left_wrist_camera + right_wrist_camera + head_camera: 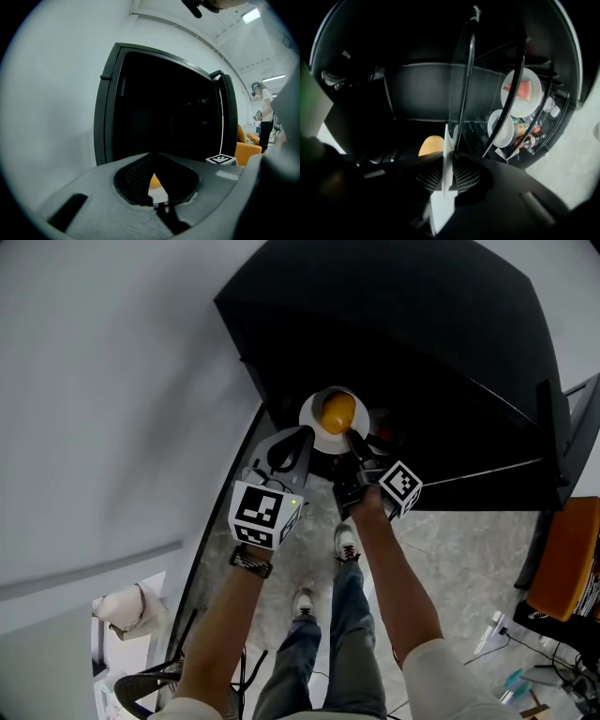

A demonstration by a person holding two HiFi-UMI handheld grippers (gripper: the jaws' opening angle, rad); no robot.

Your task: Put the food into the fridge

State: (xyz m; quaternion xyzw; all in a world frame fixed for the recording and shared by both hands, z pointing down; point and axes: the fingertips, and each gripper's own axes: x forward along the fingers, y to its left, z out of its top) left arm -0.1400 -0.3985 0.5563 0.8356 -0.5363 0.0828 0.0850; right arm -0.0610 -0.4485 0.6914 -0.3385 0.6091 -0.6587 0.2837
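Food, a round orange-yellow lump, sits on a white plate held at the dark mouth of the fridge.

The right claw is clamped on the plate's near rim, at 6 o'clock on the plate. In the right gripper view that rim stands edge-on as a white strip between the two ribbed pads, and the lump shows just past them at 11 o'clock.

The left claw sits just beside the plate's rim at 8 o'clock. Whether it touches I cannot tell. In the left gripper view its jaws meet at the tips, closed, with nothing clearly pinched. A sliver of orange and white shows through the slit below them.

Beyond the right claw, its own view shows the fridge's black inside crossed by dark rails. At 2 o'clock there is a second plate with a red slice, with a white dish and small bottles below it.

In the head view the fridge fills 12 to 3 o'clock and a pale wall lies at 10 o'clock. The grey floor is at 4 o'clock, with the person's legs at 6 and an orange seat at 3.
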